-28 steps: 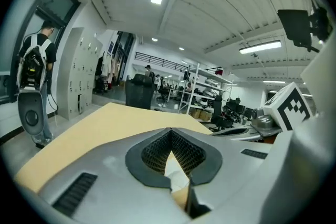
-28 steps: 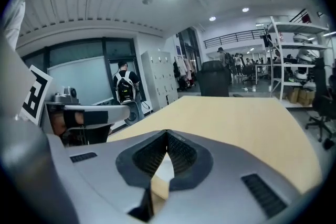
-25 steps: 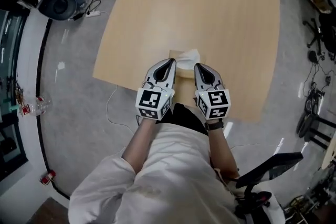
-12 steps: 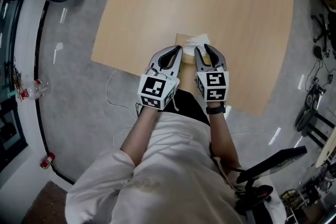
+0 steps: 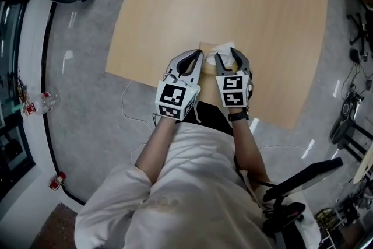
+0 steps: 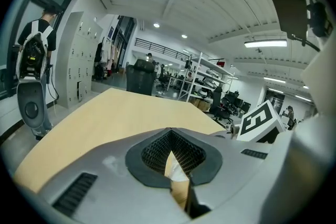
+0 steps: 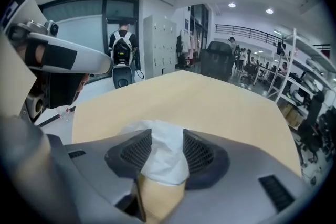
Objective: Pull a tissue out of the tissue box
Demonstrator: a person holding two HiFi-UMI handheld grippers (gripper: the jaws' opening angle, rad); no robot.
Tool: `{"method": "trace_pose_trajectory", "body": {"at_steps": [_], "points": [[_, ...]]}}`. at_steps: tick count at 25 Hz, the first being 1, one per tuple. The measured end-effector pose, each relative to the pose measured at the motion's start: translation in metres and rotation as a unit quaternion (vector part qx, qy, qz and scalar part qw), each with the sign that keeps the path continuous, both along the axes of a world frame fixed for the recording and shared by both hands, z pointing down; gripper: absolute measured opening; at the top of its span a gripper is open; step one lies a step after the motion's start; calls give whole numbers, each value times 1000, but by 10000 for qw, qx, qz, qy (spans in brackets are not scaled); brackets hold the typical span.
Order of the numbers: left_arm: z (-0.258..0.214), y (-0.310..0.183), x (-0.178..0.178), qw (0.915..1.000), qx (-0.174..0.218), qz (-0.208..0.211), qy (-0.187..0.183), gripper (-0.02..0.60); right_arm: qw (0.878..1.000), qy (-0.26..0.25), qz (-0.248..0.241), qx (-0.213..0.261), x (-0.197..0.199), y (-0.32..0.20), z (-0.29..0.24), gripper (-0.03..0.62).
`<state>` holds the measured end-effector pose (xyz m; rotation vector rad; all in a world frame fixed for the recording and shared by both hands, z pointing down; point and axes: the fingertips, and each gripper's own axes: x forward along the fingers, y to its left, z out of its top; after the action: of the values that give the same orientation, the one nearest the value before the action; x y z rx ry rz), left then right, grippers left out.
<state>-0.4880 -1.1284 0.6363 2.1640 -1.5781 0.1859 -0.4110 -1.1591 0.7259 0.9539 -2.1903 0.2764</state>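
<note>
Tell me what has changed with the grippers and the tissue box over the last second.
Both grippers moved forward to the tissue box. The right gripper, shut before, came down over it and its jaws are opening, the tissue between them, not yet gripped. The left gripper stays shut at the box's left edge. Box and tissue lie where they were.

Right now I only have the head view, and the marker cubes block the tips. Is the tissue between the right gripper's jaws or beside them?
Observer: Between them. In the right gripper view the tissue stands up between the pads of the right gripper, whose jaws are opening and not pinching it.
Operator: And the left gripper, is it on anything?
Observer: No. The left gripper is shut with nothing between its jaws; only a sliver of the tissue box shows beyond them.
</note>
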Motion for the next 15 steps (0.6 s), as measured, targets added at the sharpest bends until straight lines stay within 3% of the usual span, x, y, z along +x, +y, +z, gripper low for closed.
{"method": "trace_pose_trajectory", "body": {"at_steps": [2, 4, 9, 15], "points": [[-1, -2, -1, 10000, 3, 79, -8, -6, 10000, 37, -1, 48, 0, 1, 0, 88], [-3, -6, -5, 9999, 24, 143, -14, -6, 10000, 21, 39, 52, -4, -1, -3, 16], [-15, -22, -18, 9997, 151, 177, 10, -6, 9995, -233, 68, 181, -16, -14, -31, 3], [-59, -36, -26, 9980, 527, 352, 41, -6, 9936, -828, 253, 718, -28, -38, -111, 3]]}}
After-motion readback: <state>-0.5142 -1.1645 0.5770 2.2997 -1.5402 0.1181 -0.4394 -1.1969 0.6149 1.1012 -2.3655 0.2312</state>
